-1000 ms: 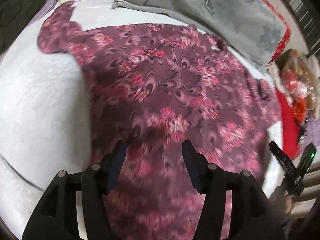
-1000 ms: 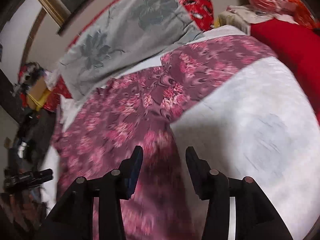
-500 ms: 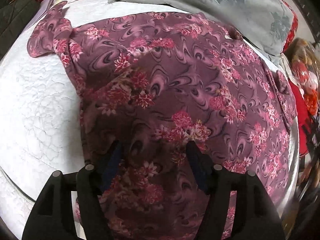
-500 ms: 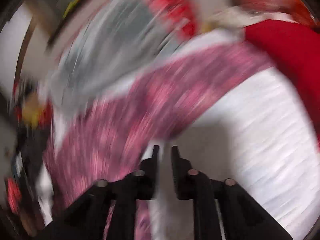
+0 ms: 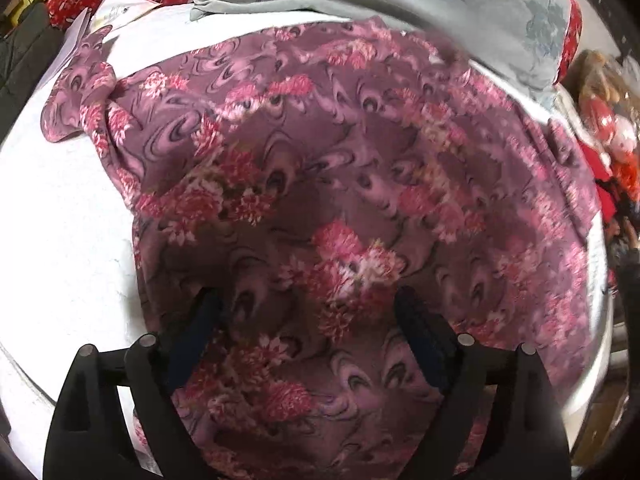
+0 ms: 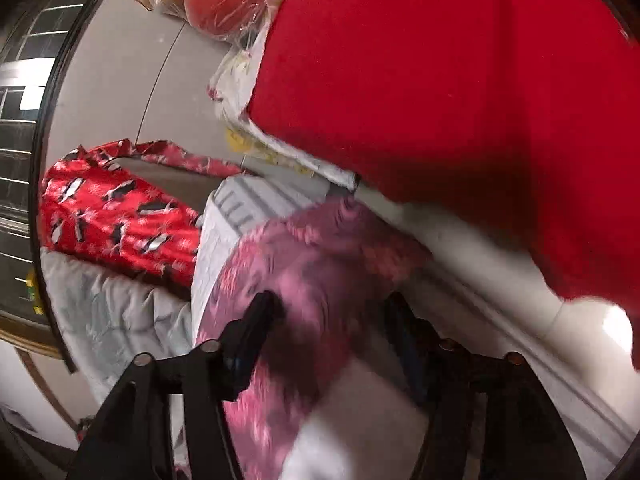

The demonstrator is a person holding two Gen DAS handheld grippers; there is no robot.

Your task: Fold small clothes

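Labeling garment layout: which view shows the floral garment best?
Left wrist: the garment lies spread over the white surface, one sleeve and most edges visible. Right wrist shows only a blurred end of it.

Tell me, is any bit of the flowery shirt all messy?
Yes. The flowery shirt mostly lies spread on the white bed cover, but its sleeve at the upper left is scrunched into a crumpled knot instead of lying flat.
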